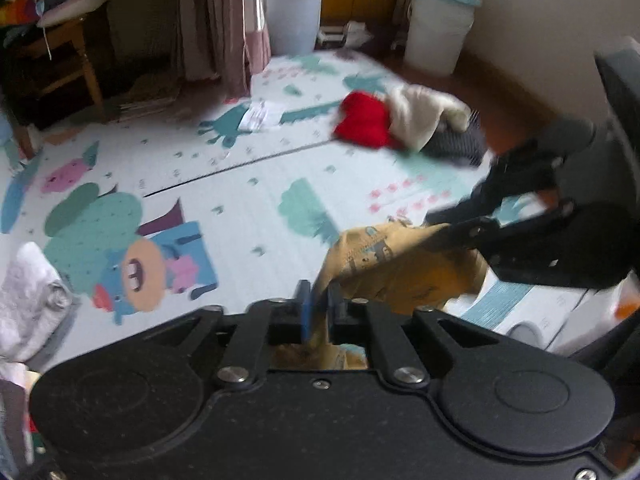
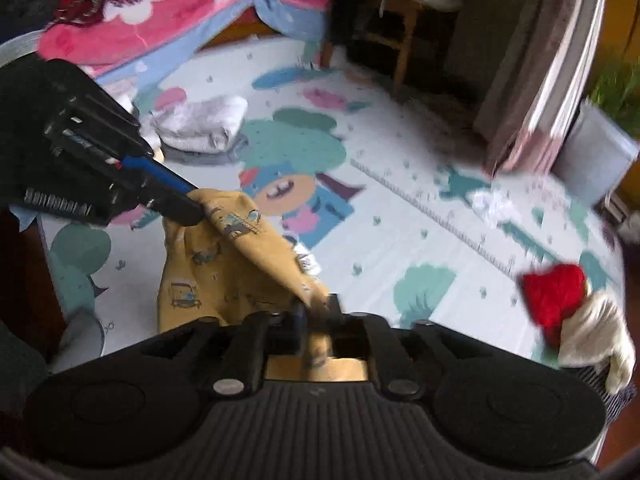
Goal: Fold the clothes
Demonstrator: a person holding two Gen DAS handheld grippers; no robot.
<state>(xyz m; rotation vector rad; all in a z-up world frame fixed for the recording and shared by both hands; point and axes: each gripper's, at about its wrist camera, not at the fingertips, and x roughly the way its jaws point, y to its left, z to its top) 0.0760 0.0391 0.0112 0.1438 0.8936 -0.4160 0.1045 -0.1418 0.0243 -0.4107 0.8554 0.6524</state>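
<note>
A mustard-yellow child's garment with small vehicle prints hangs in a ridge between my two grippers, just above the play mat. My left gripper has one edge of this garment between its fingers, and the jaws stand a little apart around the cloth. My right gripper has the other edge bunched between its fingers, also with a small gap. In the right wrist view the left gripper is at the upper left. In the left wrist view the right gripper is at the right.
A red garment and a cream one lie piled on a dark garment at the mat's far edge. A folded white-grey stack sits on the mat. Around the mat are a wooden chair, curtains, two pale bins and a pink blanket.
</note>
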